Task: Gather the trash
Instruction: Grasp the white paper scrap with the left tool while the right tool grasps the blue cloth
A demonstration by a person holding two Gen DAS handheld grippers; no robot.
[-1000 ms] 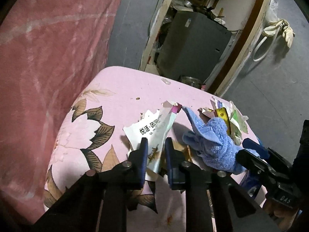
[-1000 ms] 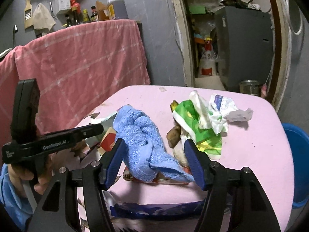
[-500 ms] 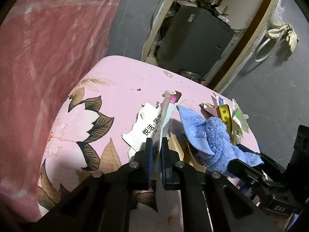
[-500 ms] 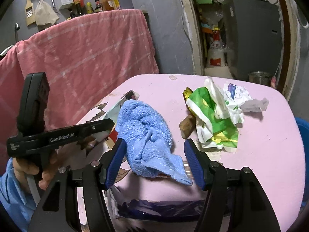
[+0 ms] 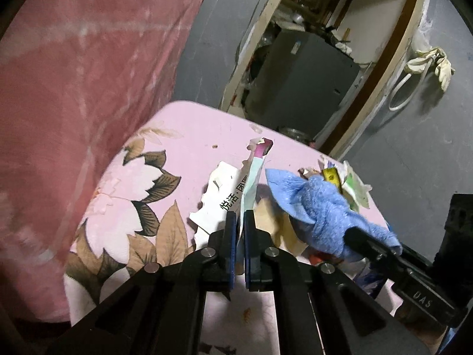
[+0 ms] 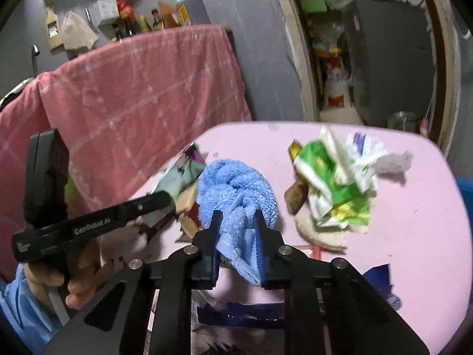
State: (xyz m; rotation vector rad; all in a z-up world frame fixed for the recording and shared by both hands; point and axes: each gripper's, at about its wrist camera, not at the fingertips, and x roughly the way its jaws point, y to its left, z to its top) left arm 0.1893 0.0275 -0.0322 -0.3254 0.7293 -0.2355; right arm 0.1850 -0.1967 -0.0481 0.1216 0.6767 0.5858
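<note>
Left claw (image 5: 240,222): pads clamped flat on torn paper wrapper (image 5: 233,195), teal strip pinched between them, wrapper standing up off pink floral tablecloth (image 5: 142,177). Black print on white part of wrapper reads "悦活", then two more characters, partly hidden. Purple tip at wrapper's far end.

Right claw (image 6: 236,222): jaws closing, blue towel (image 6: 236,183) bunched between them, pads pressing into the fold; tail of towel hanging below the fingers. Seen from left camera, same towel (image 5: 319,207) held off the cloth at right.

Rest of trash sits on the table: crumpled green-and-white plastic bag (image 6: 334,189) with white tissue (image 6: 390,159) just beside it, brown lump (image 6: 295,196) touching bag's left edge, flat pale disc below. Print on bag too blurred to read.

Left tool body in right camera lettered "GenRobot.AI" (image 6: 91,224); hand (image 6: 74,278) wrapped round its grip. Right tool body in left camera marked "DAS" (image 5: 421,297).

Red checked cloth (image 6: 142,94) hanging behind table. Bottles (image 6: 147,20) on shelf above it, labels unreadable.
</note>
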